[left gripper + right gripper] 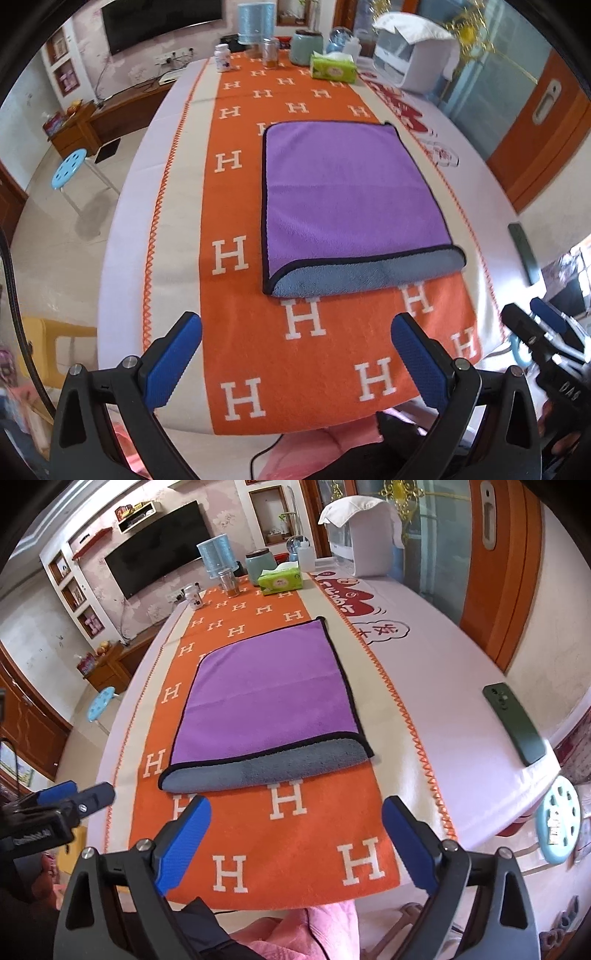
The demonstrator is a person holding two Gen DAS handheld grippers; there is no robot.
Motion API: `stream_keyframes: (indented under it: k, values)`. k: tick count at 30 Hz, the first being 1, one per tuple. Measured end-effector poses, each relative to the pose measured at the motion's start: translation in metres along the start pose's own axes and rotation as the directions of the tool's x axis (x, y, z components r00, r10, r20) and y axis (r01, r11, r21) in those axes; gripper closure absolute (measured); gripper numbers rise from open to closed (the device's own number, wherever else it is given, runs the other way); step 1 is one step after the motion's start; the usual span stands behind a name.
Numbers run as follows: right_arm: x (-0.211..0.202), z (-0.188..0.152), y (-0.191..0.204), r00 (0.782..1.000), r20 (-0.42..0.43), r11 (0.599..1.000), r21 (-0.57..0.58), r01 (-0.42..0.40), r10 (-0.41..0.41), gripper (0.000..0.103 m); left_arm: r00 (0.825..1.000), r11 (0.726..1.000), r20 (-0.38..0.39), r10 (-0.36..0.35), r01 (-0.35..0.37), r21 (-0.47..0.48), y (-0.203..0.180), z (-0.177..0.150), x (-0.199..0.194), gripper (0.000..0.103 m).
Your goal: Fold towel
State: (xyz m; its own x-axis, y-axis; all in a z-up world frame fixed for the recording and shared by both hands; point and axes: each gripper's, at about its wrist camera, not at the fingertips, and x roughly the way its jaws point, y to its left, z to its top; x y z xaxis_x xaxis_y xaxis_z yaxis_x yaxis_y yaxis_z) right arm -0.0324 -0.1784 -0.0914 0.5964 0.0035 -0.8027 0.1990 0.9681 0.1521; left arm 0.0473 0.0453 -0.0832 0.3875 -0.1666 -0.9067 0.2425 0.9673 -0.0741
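A purple towel point(351, 192) with a black hem lies folded on the orange H-patterned cloth point(258, 350), its grey underside showing along the near edge. It also shows in the right wrist view point(269, 698). My left gripper point(295, 332) is open and empty, held above the table's near edge, short of the towel. My right gripper point(295, 816) is open and empty, also short of the towel's near edge. Each gripper shows at the side of the other's view, the right gripper point(535, 325) and the left gripper point(81, 794).
A dark green phone point(515, 723) lies on the white cloth at the right. A tissue pack point(334, 68), jars, a bottle and a white appliance point(413, 55) stand at the far end. Blue stools point(68, 168) stand beside the table.
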Motion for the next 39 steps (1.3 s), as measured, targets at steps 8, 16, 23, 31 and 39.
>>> stream_keyframes:
  k: [8, 16, 23, 31, 39]
  values:
    - [0.026, 0.010, -0.018, 1.000, -0.008, 1.000, -0.006, -0.028, 0.028, 0.011, 0.998, 0.999, -0.044, -0.046, 0.047, 0.018, 0.006, 0.015, 0.033, 0.001]
    - [0.064, 0.021, -0.034, 0.998, -0.046, 0.999, -0.020, -0.036, 0.035, 0.016, 0.994, 0.996, -0.060, -0.089, 0.089, -0.007, 0.018, 0.025, 0.074, 0.001]
    - [0.095, 0.026, -0.041, 0.996, -0.084, 0.992, -0.125, -0.010, -0.001, 0.023, 0.992, 0.998, -0.110, -0.062, 0.061, -0.006, 0.025, 0.038, 0.107, 0.003]
    - [0.121, 0.029, -0.050, 0.993, -0.117, 0.979, -0.205, -0.014, -0.010, 0.033, 0.983, 0.995, -0.156, -0.102, 0.105, 0.006, 0.025, 0.051, 0.136, 0.005]
    - [0.133, 0.038, -0.056, 0.991, -0.130, 0.979, -0.203, -0.027, 0.001, 0.049, 0.967, 0.995, -0.241, -0.088, 0.094, 0.015, 0.021, 0.057, 0.162, 0.014]
